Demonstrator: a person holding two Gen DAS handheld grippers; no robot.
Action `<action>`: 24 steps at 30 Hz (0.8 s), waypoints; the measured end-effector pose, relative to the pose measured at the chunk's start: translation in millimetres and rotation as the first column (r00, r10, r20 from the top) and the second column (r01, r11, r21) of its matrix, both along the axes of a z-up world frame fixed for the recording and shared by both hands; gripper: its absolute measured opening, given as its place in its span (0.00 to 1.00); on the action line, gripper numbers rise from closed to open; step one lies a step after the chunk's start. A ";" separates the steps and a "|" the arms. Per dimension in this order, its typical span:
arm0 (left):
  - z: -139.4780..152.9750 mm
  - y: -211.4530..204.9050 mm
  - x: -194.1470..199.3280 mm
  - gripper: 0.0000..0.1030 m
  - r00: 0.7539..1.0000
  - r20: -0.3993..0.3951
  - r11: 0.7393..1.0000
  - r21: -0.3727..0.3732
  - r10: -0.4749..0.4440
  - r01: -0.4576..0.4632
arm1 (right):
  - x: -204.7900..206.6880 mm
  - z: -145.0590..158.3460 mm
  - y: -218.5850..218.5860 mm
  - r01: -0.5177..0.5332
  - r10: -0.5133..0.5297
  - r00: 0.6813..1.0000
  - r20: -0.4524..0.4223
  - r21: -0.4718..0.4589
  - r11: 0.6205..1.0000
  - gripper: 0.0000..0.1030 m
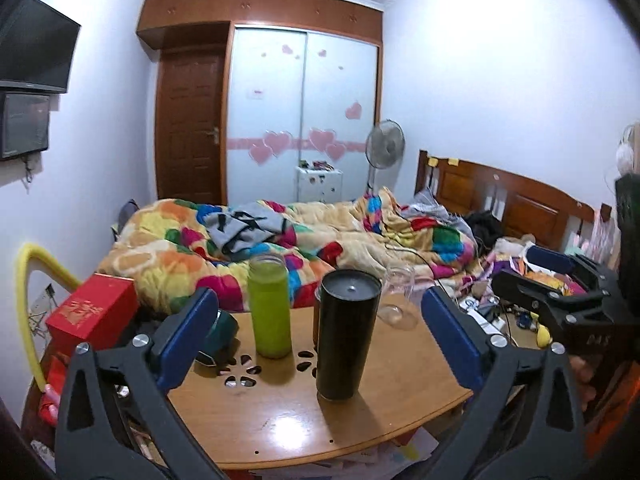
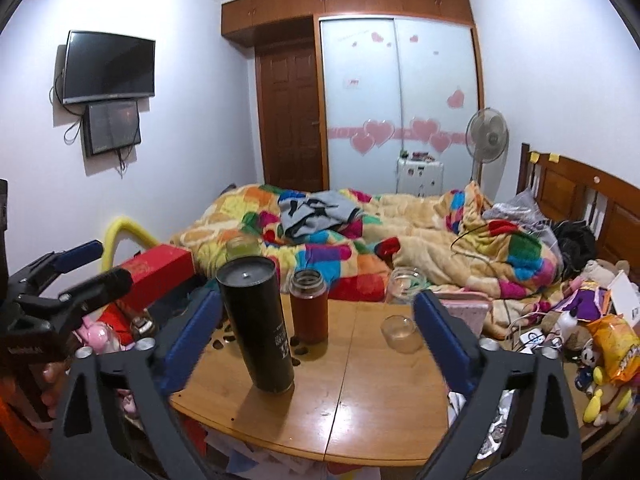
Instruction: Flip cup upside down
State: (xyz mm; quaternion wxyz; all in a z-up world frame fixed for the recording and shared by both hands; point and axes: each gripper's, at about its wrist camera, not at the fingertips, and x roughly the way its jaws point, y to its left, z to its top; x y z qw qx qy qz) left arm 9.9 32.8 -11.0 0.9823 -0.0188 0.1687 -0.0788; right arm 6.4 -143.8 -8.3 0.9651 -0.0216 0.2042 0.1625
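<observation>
Standing on your tabletop (image 2: pixel 360 392): one black tumbler (image 2: pixel 256 328) base-up, one green bottle (image 1: pixel 270 308), one amber bottle (image 2: pixel 309 306), two clear glasses; both claws (image 1: pixel 320 344) (image 2: pixel 316 352) gape apart, holding nothing

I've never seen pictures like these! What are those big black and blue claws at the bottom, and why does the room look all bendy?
Those claws are grabbing tools. A person holds one in each hand, and each has a tiny camera looking along its two blue fingers. The round lens bends the room.

One picture comes from the left gripper, the other from the right gripper. Each also shows the other tool at its edge. Both are open and hold nothing.

On the wooden table stand a tall black cup, bottom up it seems, a green bottle, a brown bottle, a clear glass jar and a small glass. Behind is a bed with a colourful blanket.
</observation>
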 end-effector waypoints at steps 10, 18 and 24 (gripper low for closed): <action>21.0 -7.6 -41.8 1.00 0.998 0.054 0.999 0.017 0.040 -0.041 | -43.7 24.2 -1.5 0.034 -0.036 0.998 0.047 0.043 0.998 1.00; 20.4 -6.8 -52.8 1.00 0.997 0.057 0.998 -0.004 0.055 -0.055 | -57.9 24.0 -0.4 0.048 -0.050 0.998 0.037 0.046 0.998 1.00; 16.4 -4.8 -46.0 1.00 0.996 0.038 0.997 -0.018 0.077 -0.077 | -59.7 24.4 -1.6 0.055 -0.057 0.998 0.034 0.045 0.997 1.00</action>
